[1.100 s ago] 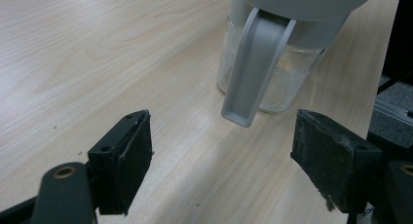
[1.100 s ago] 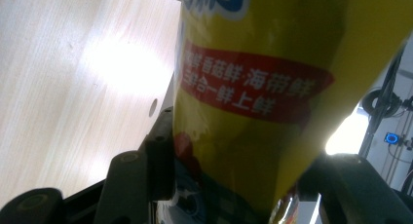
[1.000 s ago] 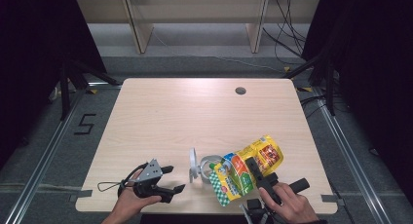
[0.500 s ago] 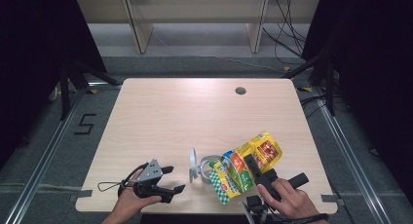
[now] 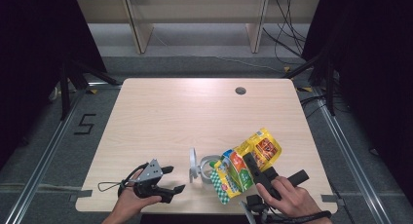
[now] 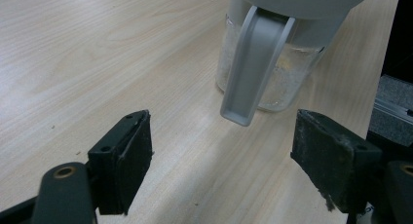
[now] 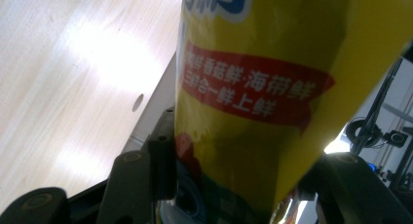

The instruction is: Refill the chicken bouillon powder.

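1. Right tongs (image 5: pixel 249 161) pinch a yellow pouch (image 5: pixel 246 163); in the right gripper view the black jaws press the pack from both sides. Left tongs (image 5: pixel 170 179) are spread wide, nothing between them.
2. Since a second ago the pouch has slid a little toward the table's near edge and tipped further over the jar (image 5: pixel 210 166), while the left tongs have barely moved. I judge that pouring from pouch into jar is being set up, with the left side waiting.
3. The jar stands near the front edge of the table (image 5: pixel 185 117), between the two hands, its grey lid (image 5: pixel 193 164) swung open and upright at its left. In the left gripper view its grey latch (image 6: pixel 255 63) hangs down the clear wall, just ahead of the open jaws.
4. Right hand (image 5: pixel 287 199) comes in from the bottom right, tongs aimed up and left, pouch slanted. Left hand (image 5: pixel 134 199) rests low at the front left, tongs pointing right at the jar, not touching it.
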Motion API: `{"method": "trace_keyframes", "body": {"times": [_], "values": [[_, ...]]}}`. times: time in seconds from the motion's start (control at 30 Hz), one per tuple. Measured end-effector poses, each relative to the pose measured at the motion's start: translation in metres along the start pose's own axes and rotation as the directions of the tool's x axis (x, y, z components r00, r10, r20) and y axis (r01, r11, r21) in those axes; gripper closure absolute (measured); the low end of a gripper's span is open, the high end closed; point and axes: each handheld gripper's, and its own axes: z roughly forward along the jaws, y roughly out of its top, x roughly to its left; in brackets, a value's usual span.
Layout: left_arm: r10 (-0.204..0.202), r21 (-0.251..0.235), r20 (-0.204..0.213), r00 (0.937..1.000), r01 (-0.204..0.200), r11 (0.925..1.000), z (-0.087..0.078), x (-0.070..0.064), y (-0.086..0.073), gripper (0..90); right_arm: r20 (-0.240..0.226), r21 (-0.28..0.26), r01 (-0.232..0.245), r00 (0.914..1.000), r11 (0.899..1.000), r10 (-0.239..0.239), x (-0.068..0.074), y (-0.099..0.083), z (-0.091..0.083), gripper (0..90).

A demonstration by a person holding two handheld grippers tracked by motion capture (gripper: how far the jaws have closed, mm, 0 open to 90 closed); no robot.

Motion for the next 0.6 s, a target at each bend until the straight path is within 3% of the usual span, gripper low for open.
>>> {"method": "trace_keyframes", "body": {"times": [0.03, 0.13, 0.2, 0.23, 0.3, 0.6], "values": [[0.025, 0.0, 0.0, 0.9997, -0.025, 0.9997, -0.0003, 0.0012, 0.0006, 22.0, 0.001, -0.001, 0.006, 1.0, 1.0, -0.006, -0.0003, -0.0003, 0.0002, 51.2], [0.023, 0.001, -0.004, 0.9997, -0.023, 0.9997, -0.0008, 0.0007, 0.0007, 22.0, -0.001, -0.01, 0.02, 0.9998, 1.0, -0.02, -0.0023, -0.0013, 0.0006, 51.5], [-0.004, -0.008, -0.004, 1.0, 0.004, 1.0, -0.0004, -0.0004, 0.0001, 22.0, -0.006, -0.011, 0.025, 0.9997, 1.0, -0.025, -0.0025, -0.0019, 0.0006, 52.2], [0.021, -0.003, -0.005, 0.9998, -0.021, 0.9998, -0.0007, 0.0012, 0.0006, 22.0, -0.008, -0.011, 0.035, 0.9993, 0.999, -0.035, -0.0025, -0.0019, 0.0007, 52.3], [-0.003, -0.004, -0.005, 1.0, 0.003, 1.0, -0.0004, -0.0004, 0.0, 22.0, -0.009, -0.008, 0.038, 0.9992, 0.999, -0.038, -0.0035, -0.0025, 0.0009, 52.4], [0.008, -0.005, -0.004, 1.0, -0.008, 1.0, -0.0005, 0.0003, 0.0004, 22.0, -0.009, -0.008, 0.043, 0.9991, 0.999, -0.043, -0.0021, -0.0035, 0.0007, 52.5]]}}
